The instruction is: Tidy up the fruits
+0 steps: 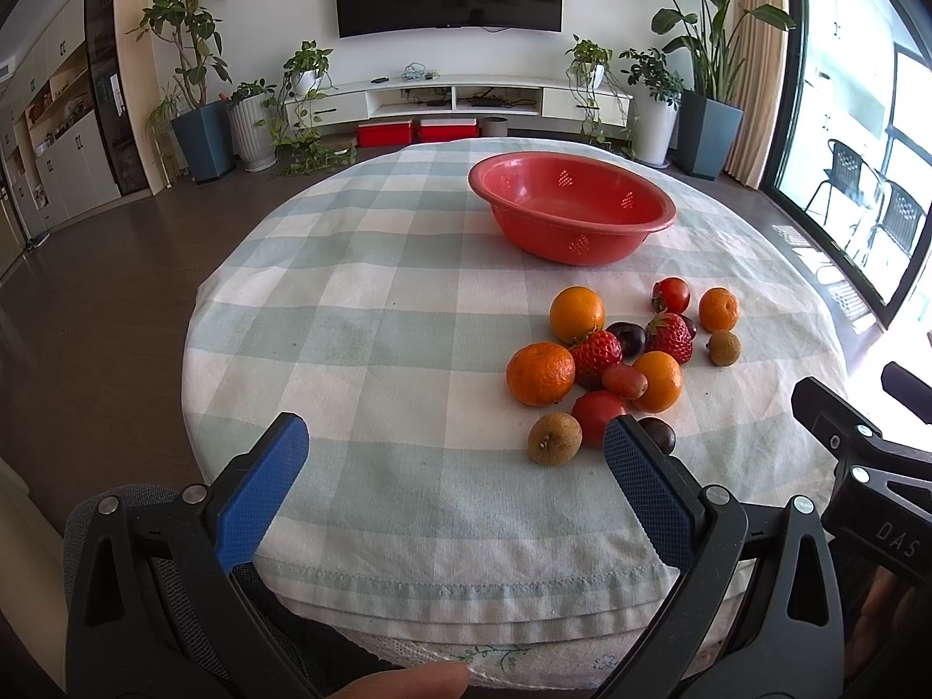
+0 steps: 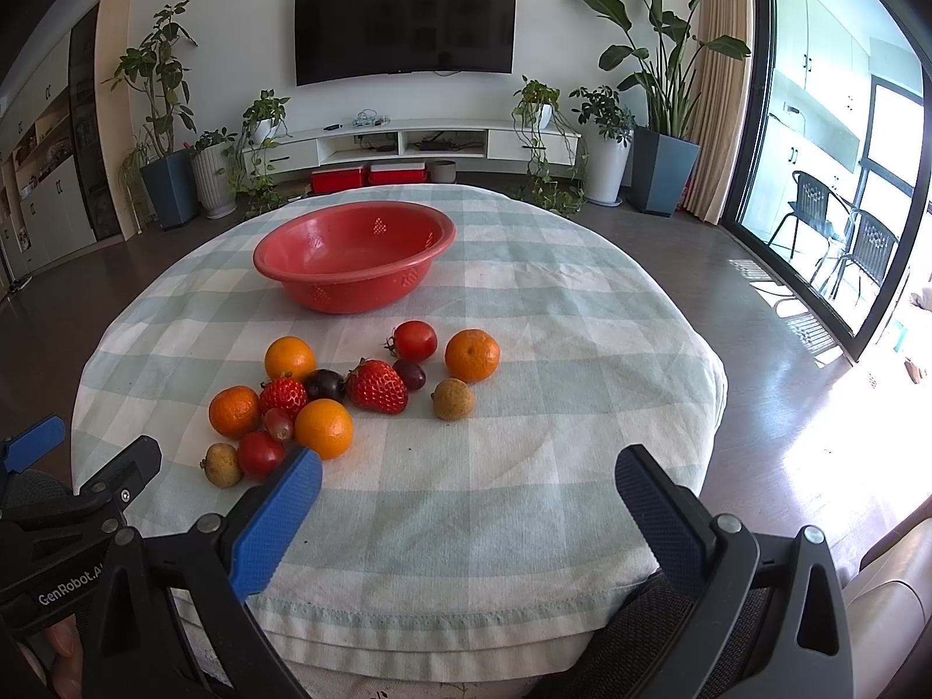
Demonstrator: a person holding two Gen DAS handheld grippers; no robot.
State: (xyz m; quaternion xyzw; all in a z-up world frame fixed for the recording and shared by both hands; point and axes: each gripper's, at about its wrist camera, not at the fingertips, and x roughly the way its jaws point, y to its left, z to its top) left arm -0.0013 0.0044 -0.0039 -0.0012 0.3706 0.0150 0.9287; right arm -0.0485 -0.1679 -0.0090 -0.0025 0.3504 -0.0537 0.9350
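Observation:
A red perforated bowl (image 1: 574, 207) stands empty at the far side of the round table; it also shows in the right wrist view (image 2: 355, 256). In front of it lies a loose pile of fruit: mandarins (image 1: 540, 374) (image 2: 472, 355), strawberries (image 1: 595, 352) (image 2: 377, 387), cherry tomatoes (image 2: 415, 340), dark cherries (image 2: 324, 384) and brown longans (image 1: 554, 438) (image 2: 452, 399). My left gripper (image 1: 457, 442) is open and empty above the near table edge, left of the pile. My right gripper (image 2: 469, 475) is open and empty, just right of the pile's near end.
The table carries a green and white checked cloth (image 1: 373, 320). Beyond it are a TV (image 2: 405, 26), a low white cabinet (image 2: 408, 143), potted plants (image 2: 664, 116) and a glass door (image 2: 844, 175) at the right. Dark wood floor surrounds the table.

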